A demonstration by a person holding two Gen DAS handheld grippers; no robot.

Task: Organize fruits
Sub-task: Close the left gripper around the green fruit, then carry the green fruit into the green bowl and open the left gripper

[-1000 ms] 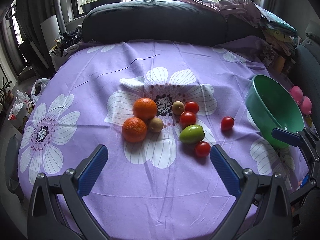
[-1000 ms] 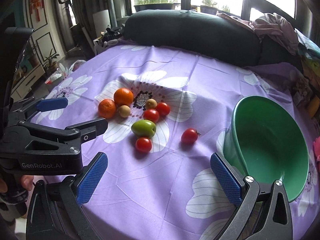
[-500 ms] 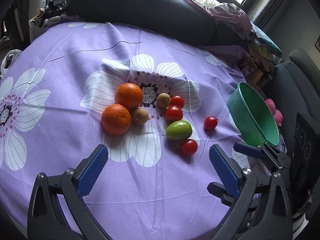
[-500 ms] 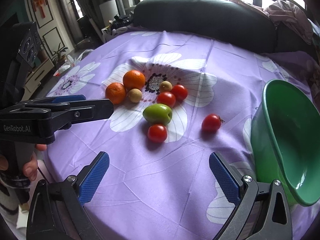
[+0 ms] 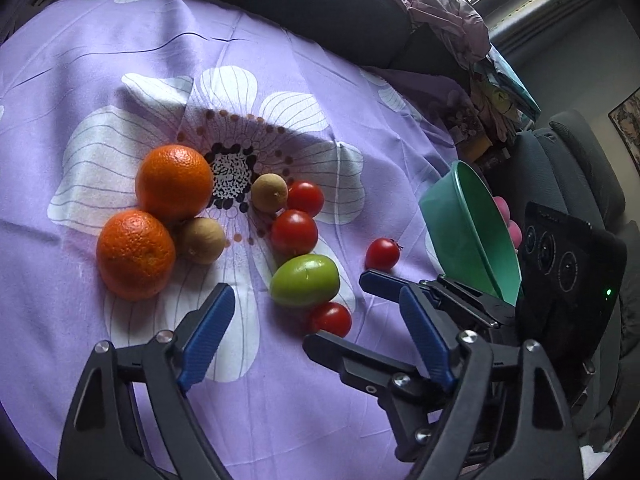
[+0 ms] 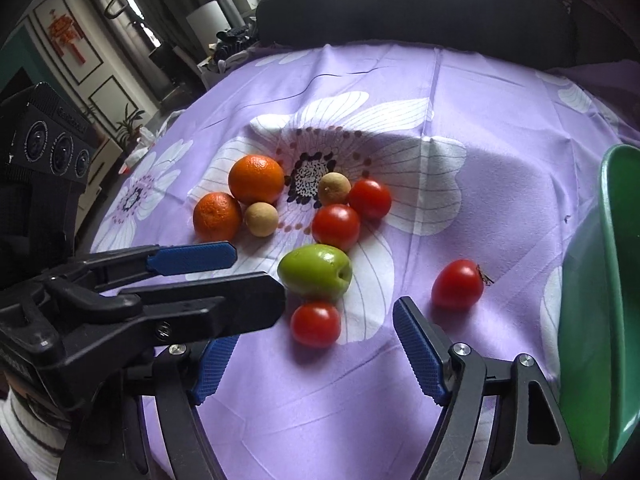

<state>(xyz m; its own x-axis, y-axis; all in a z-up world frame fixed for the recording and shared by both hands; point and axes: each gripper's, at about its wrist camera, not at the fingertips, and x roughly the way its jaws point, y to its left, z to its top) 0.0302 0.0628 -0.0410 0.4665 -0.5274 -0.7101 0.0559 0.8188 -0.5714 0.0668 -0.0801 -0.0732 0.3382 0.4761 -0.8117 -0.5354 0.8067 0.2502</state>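
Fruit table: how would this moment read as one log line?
left gripper: open, empty | right gripper: open, empty | fruit: all on cloth | bowl: empty | nearest: tomato

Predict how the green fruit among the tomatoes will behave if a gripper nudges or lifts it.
The green fruit looks smooth and glossy, so the fingers may slip on it. Its oval shape suggests it would roll or wobble if nudged. A tomato sits right against it and would probably get pushed along.
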